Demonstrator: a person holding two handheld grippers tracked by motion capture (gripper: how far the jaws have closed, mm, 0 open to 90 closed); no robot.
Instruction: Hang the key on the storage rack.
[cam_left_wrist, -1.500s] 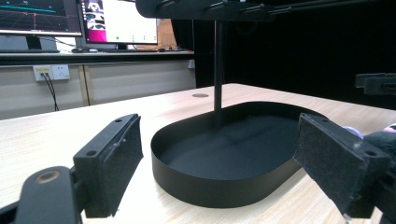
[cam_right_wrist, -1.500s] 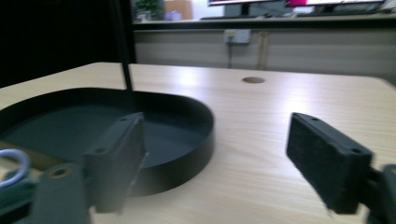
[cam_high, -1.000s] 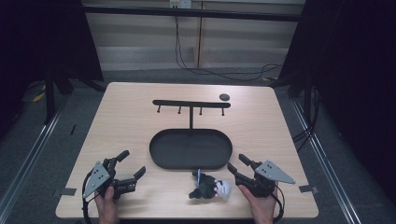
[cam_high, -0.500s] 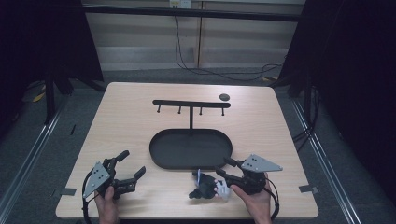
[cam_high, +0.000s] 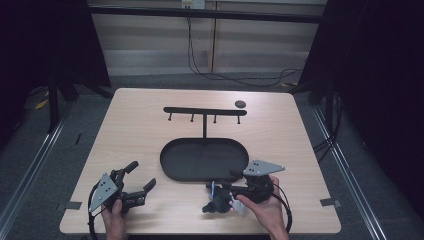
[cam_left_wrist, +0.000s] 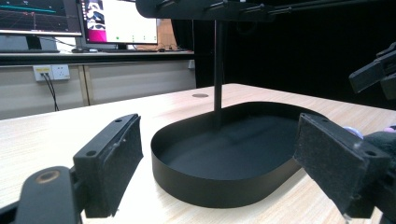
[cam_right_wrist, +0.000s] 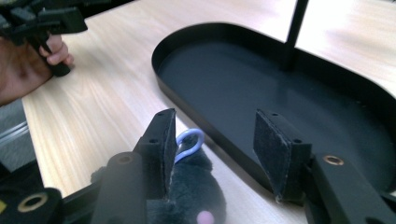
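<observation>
At the near table edge, just before the tray (cam_high: 204, 159), lies the black plush toy (cam_high: 219, 201). The right gripper (cam_right_wrist: 212, 149) has its jaws spread around it, not pressing. The toy's blue loop (cam_right_wrist: 187, 142) touches one pad. The left gripper (cam_high: 139, 180), also spread, is well apart.

High view: fixed cam above the near edge, looks fwd and down over the whole desk (cam_high: 140, 125), far off. Left gripper view: low, close, faces across the tray (cam_left_wrist: 205, 186) toward the monitors (cam_left_wrist: 116, 21). Right gripper view: close, angled down at the tray's rim. All three share the tray.
</observation>
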